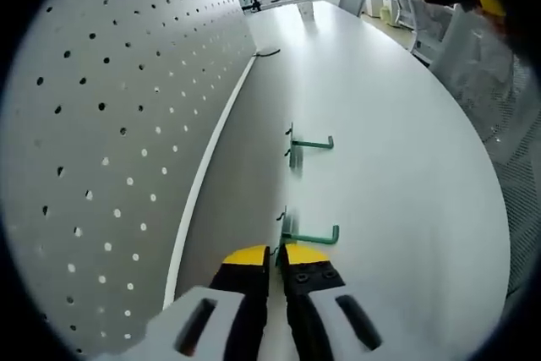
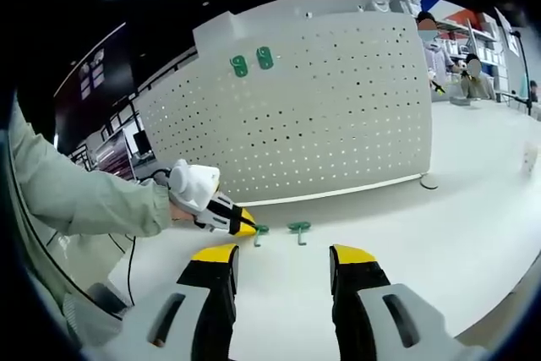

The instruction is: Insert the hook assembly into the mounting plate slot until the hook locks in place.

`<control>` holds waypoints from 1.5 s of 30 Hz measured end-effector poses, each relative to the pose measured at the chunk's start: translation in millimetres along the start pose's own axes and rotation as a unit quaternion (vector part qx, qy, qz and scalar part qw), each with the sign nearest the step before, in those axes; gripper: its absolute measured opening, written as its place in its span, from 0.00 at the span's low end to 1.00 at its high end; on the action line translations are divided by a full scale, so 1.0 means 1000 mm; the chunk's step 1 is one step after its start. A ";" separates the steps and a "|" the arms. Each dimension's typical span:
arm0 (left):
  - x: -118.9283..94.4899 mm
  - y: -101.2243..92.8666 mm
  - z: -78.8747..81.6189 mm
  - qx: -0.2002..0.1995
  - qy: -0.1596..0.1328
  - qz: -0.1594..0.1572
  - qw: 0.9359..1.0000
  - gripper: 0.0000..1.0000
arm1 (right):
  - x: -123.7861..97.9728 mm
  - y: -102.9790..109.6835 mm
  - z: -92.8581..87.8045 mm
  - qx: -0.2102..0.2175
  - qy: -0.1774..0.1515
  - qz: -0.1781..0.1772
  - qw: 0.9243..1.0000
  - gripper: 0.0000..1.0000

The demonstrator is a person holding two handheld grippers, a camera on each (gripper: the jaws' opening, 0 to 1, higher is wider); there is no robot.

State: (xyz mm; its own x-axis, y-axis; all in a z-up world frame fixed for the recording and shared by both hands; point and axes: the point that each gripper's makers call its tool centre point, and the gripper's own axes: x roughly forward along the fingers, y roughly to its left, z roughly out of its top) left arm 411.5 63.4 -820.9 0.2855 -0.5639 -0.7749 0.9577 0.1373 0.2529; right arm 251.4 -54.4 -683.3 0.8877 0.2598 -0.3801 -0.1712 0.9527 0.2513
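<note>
Two green hooks lie on the white table [image 1: 397, 175] beside the upright white pegboard [image 1: 110, 124]. My left gripper [image 1: 276, 258] has its yellow-tipped jaws drawn together at the plate end of the near hook [image 1: 311, 233]. The far hook [image 1: 309, 146] lies free beyond it. In the right gripper view, the left gripper [image 2: 245, 226] touches the near hook [image 2: 259, 232], with the other hook [image 2: 299, 227] to its right. My right gripper [image 2: 283, 255] hangs open and empty in front of them. Two green hooks [image 2: 252, 62] are mounted high on the pegboard [image 2: 338, 107].
A person's sleeve [image 2: 76, 200] holds the left gripper from the left. A small dark item [image 1: 267, 52] lies at the pegboard's far foot. Chairs [image 1: 473, 48] line the table's right edge, and people [image 2: 452, 61] sit at the back right.
</note>
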 end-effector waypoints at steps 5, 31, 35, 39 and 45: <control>0.000 0.001 -0.002 -0.024 0.004 0.001 1.000 0.04 | 0.000 0.001 0.001 0.001 -0.001 0.001 1.000 0.41; -0.034 0.000 0.001 -0.219 -0.086 0.075 0.969 0.02 | -0.006 0.009 0.012 -0.002 -0.018 0.006 1.000 0.41; -0.043 0.004 0.003 -0.247 -0.105 0.086 0.959 0.02 | -0.007 0.011 0.015 -0.005 -0.020 0.008 1.000 0.41; -0.050 0.008 0.009 -0.272 -0.131 0.091 0.949 0.02 | -0.008 0.013 0.017 -0.007 -0.023 0.010 1.000 0.41; -0.064 0.007 0.020 -0.312 -0.166 0.096 0.931 0.02 | -0.008 0.016 0.021 -0.010 -0.026 0.012 1.000 0.41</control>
State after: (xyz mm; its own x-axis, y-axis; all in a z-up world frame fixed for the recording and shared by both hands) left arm 399.4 83.9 -757.9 0.5264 -0.6860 -0.5023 0.7541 0.6496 -0.0968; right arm 250.2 -44.3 -657.2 0.9043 0.2741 -0.3273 -0.2004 0.9494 0.2417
